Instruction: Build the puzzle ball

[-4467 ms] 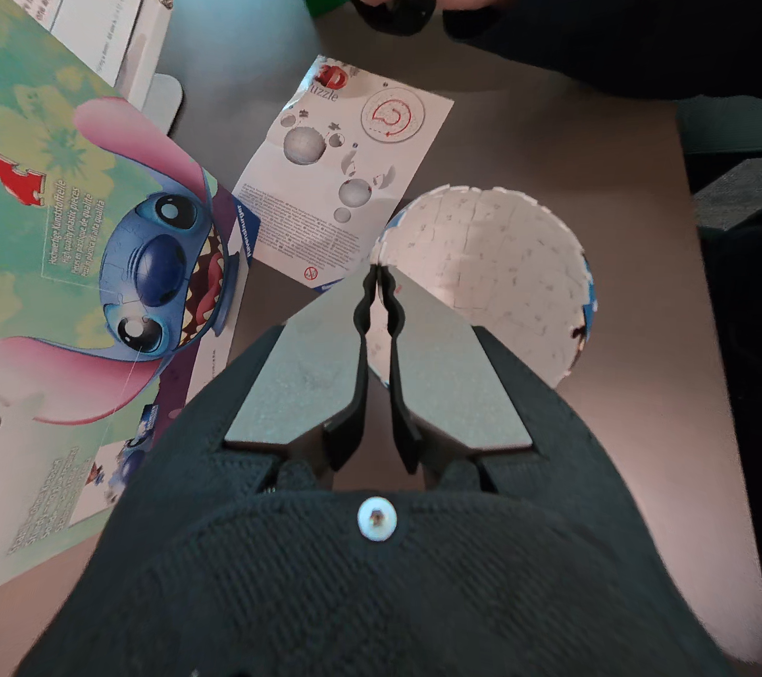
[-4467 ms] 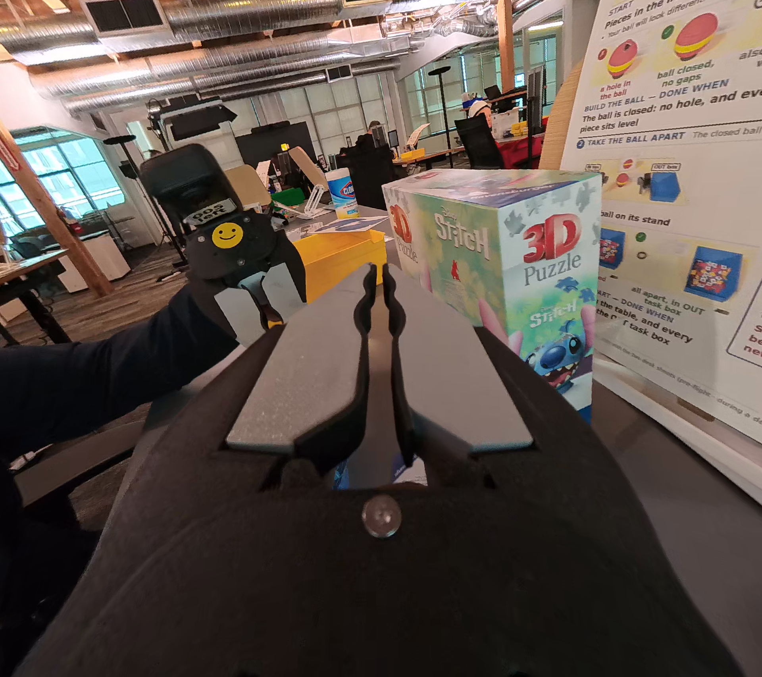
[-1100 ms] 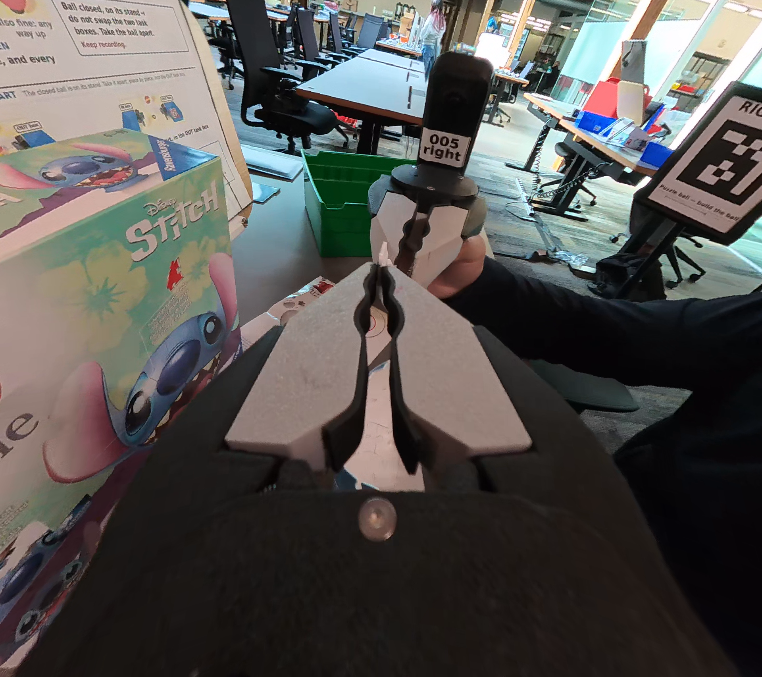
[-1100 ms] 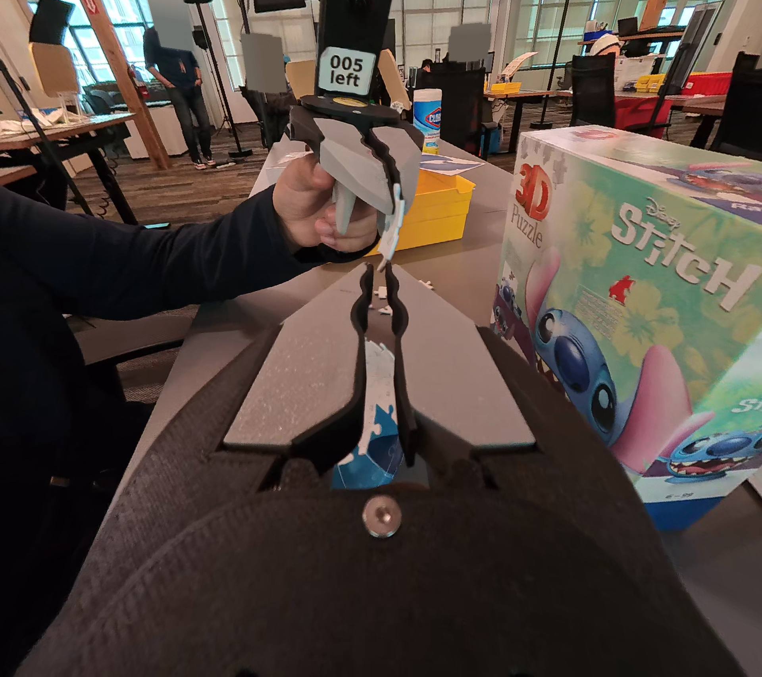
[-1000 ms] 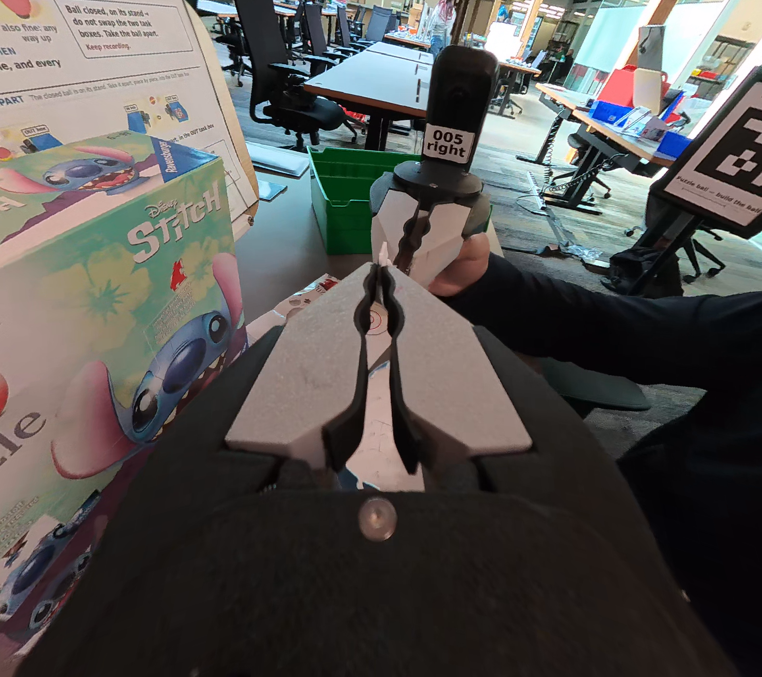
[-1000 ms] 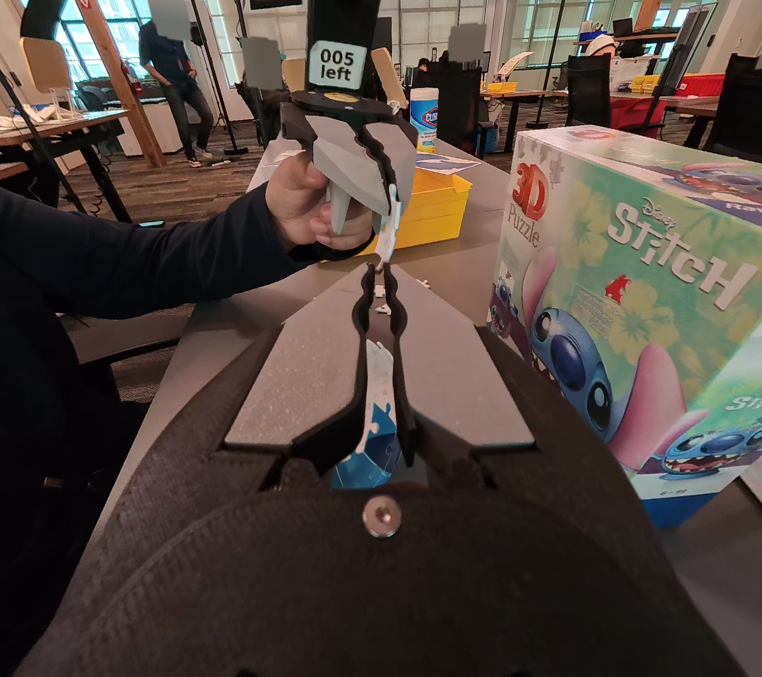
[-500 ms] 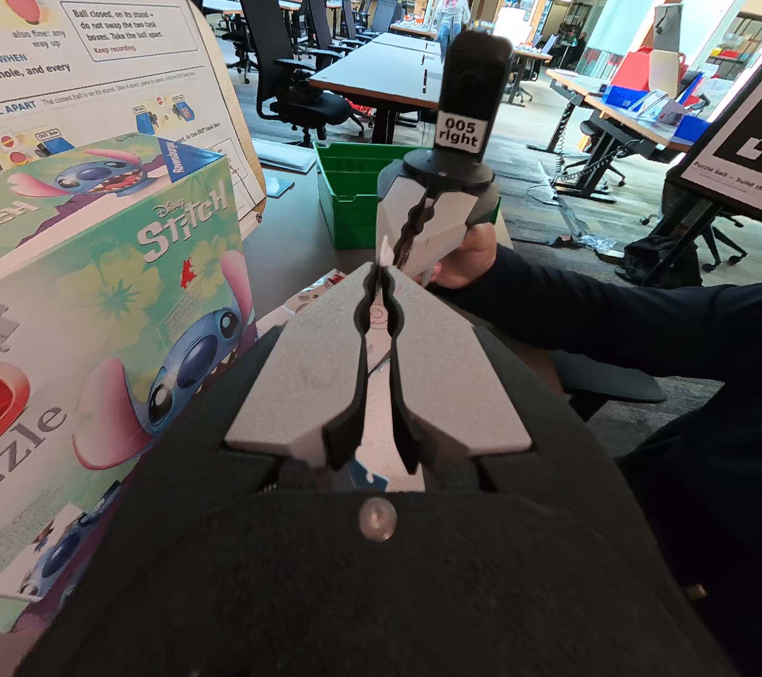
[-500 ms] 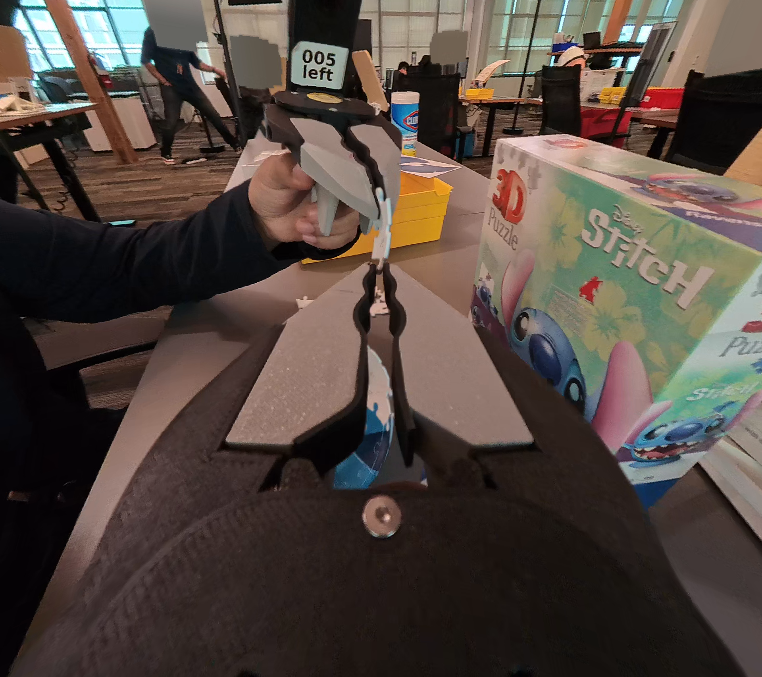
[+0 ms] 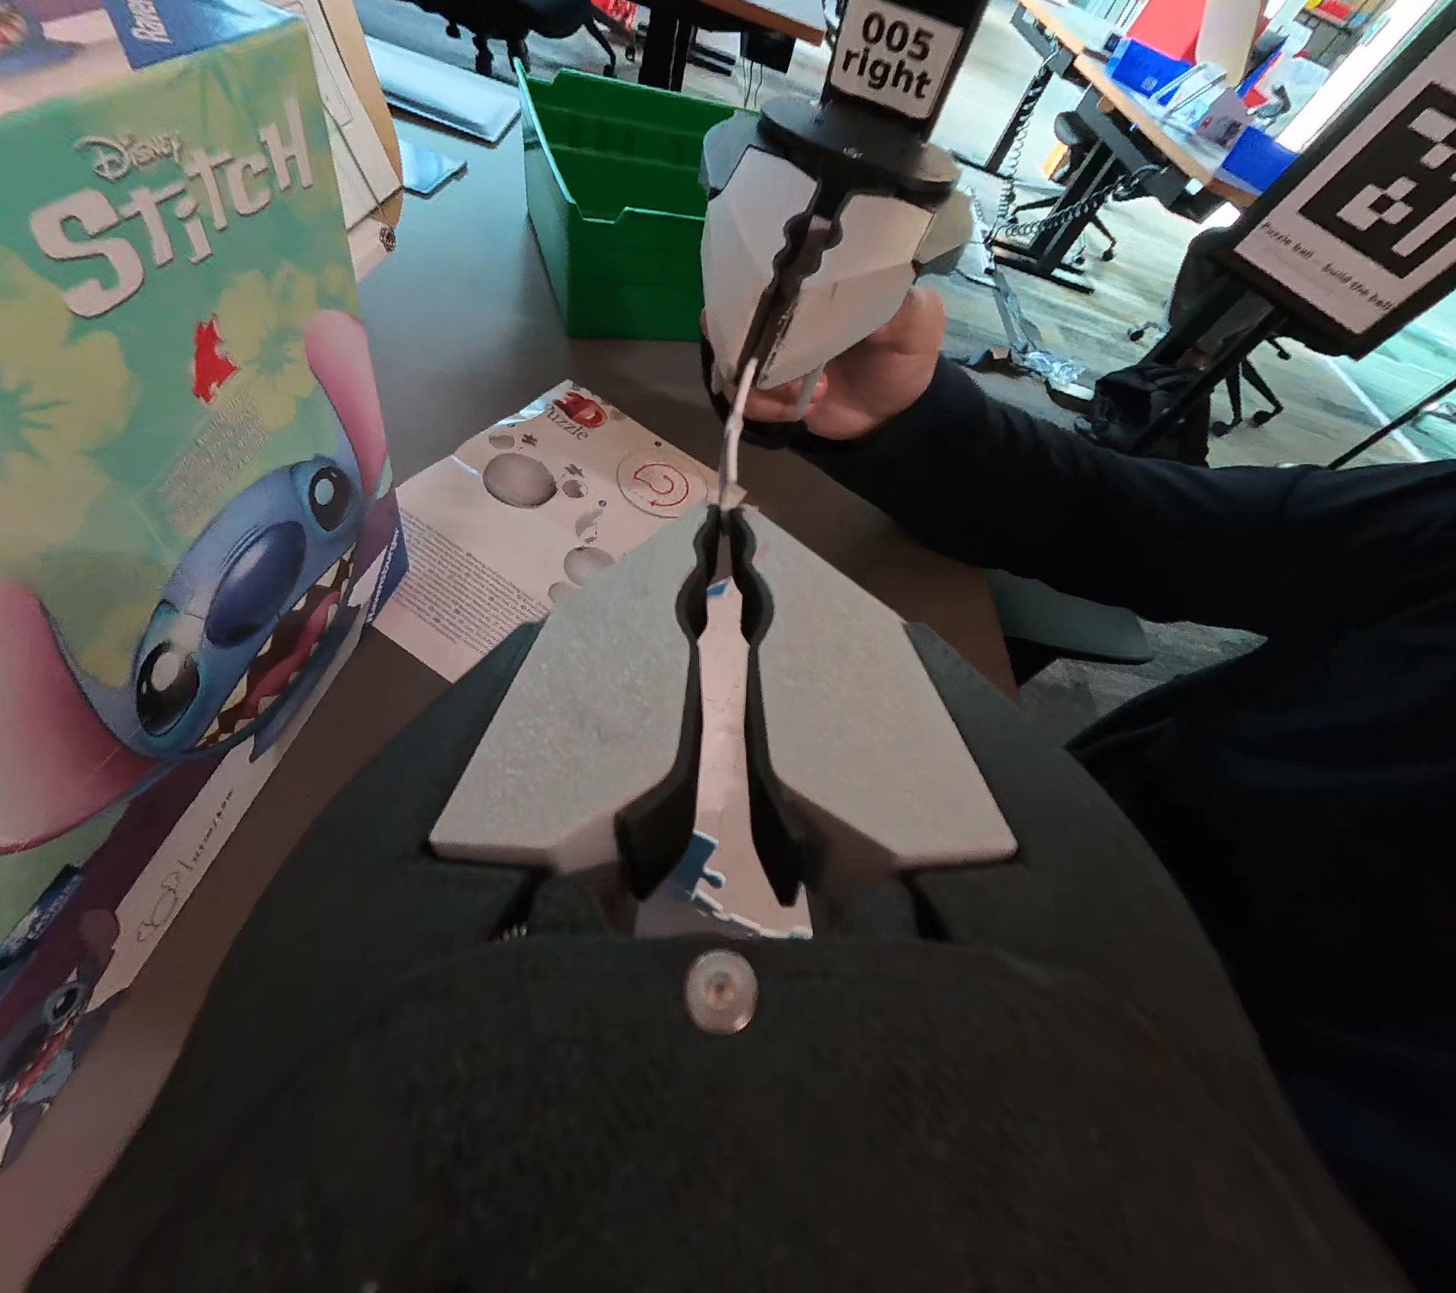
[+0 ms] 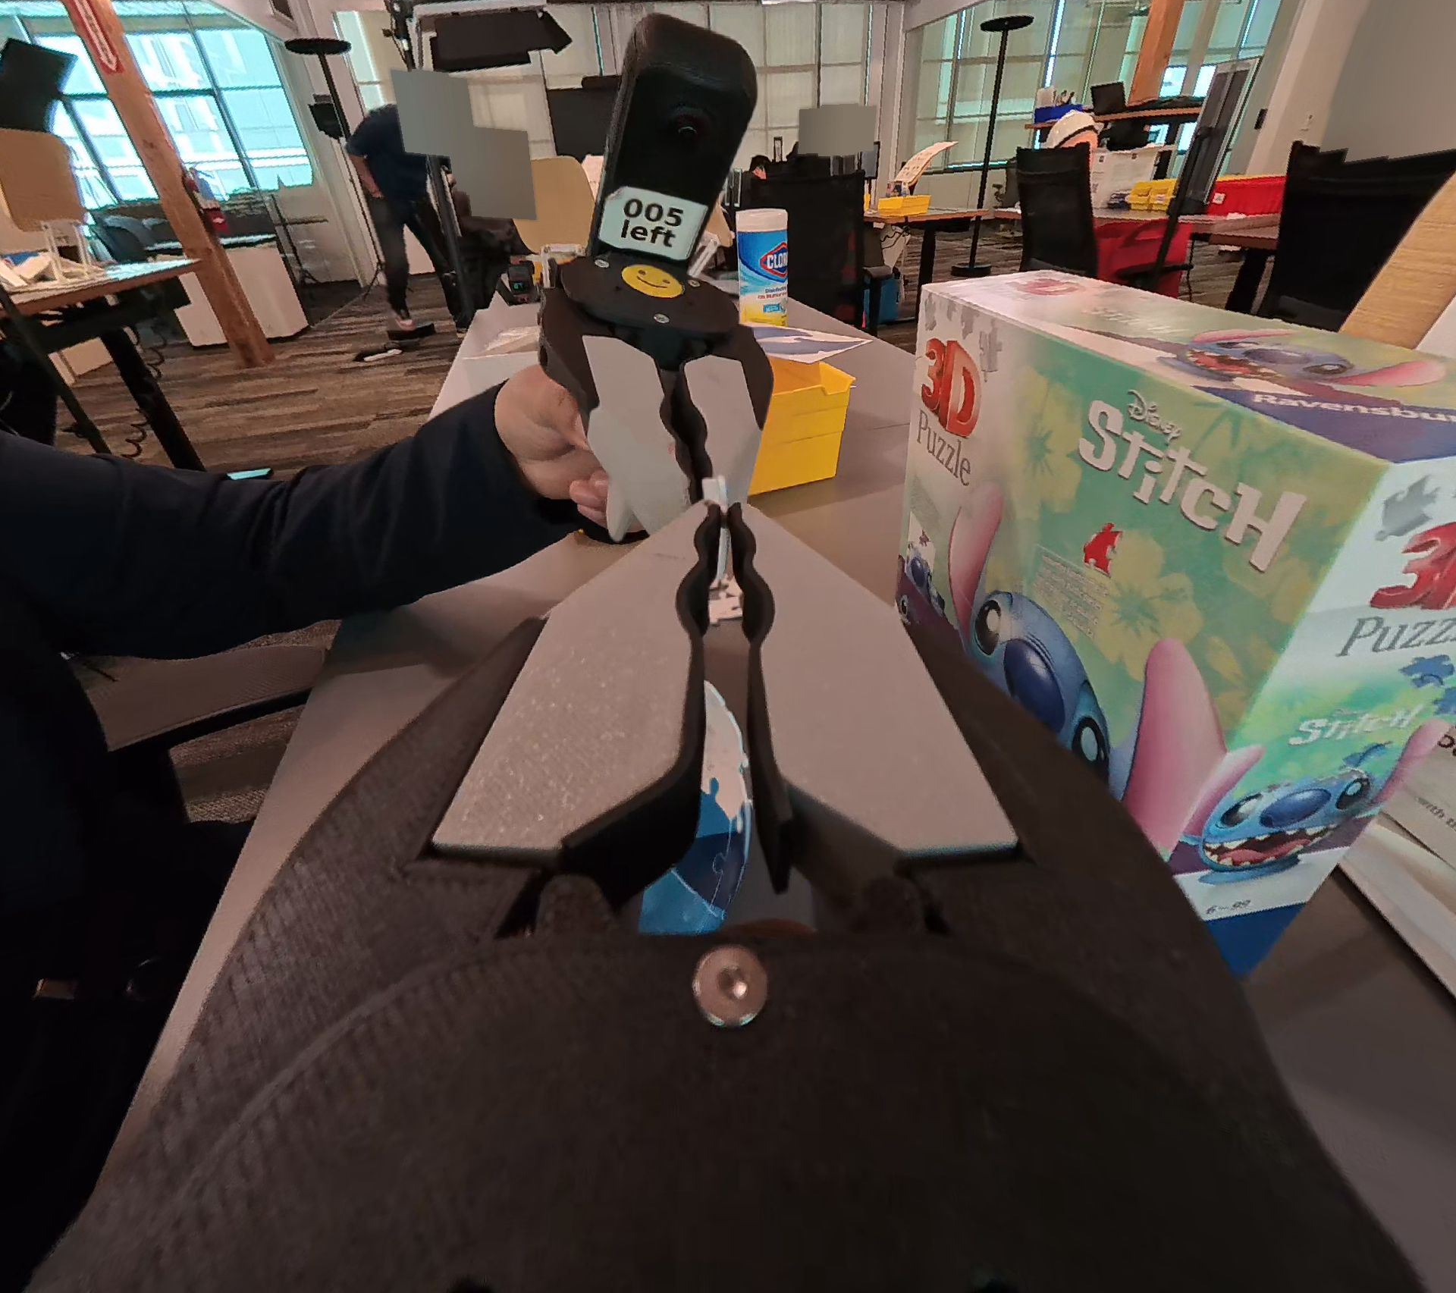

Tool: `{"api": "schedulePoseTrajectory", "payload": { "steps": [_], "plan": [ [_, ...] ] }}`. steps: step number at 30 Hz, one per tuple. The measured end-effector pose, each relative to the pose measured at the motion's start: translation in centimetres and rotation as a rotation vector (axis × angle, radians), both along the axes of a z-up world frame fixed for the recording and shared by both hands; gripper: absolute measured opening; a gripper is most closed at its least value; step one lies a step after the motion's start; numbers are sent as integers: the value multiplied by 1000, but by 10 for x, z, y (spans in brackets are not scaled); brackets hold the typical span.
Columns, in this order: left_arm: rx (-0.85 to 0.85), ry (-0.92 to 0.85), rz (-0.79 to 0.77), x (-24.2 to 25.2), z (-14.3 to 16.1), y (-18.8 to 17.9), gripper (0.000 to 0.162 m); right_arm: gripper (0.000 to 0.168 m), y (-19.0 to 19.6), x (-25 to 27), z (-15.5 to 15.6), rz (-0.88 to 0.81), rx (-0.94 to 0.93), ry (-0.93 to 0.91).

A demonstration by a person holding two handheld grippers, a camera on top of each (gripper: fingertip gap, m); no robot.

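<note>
A thin white puzzle piece (image 9: 734, 436) is held upright between the two grippers, which face each other tip to tip above the table. My left gripper (image 9: 725, 516) is shut on its near edge. My right gripper (image 10: 721, 518) is shut on the piece (image 10: 715, 492) from the other side. The right gripper also shows in the left wrist view (image 9: 756, 365), and the left gripper in the right wrist view (image 10: 697, 467). The half-built puzzle ball (image 10: 701, 853), blue outside and white inside, lies on the table below and is seen only through the finger gaps (image 9: 721, 814).
The puzzle box (image 9: 157, 388) (image 10: 1142, 585) stands beside the grippers. A paper instruction leaflet (image 9: 536, 530) lies on the grey table. A green bin (image 9: 622, 207) is behind the right gripper, a yellow bin (image 10: 804, 420) behind the left. Loose white pieces (image 10: 725, 605) lie on the table. My left and right fingertips are right by each other.
The grippers have closed the gap between them. The piece that hung from my left gripper alone now sits between both sets of tips. Both views have tilted down slightly.
</note>
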State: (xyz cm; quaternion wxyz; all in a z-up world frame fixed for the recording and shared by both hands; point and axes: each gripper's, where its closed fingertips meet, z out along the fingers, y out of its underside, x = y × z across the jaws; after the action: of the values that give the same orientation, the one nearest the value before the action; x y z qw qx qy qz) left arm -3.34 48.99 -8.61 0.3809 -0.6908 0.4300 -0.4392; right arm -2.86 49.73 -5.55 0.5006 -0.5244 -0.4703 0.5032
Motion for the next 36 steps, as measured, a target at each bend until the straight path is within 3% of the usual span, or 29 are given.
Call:
{"api": "schedulePoseTrajectory", "payload": {
  "steps": [36],
  "plan": [
    [-29,27,-46,11,-11,-9,0,0,-4,-2,-2,31,-12,-6]
  ]
}}
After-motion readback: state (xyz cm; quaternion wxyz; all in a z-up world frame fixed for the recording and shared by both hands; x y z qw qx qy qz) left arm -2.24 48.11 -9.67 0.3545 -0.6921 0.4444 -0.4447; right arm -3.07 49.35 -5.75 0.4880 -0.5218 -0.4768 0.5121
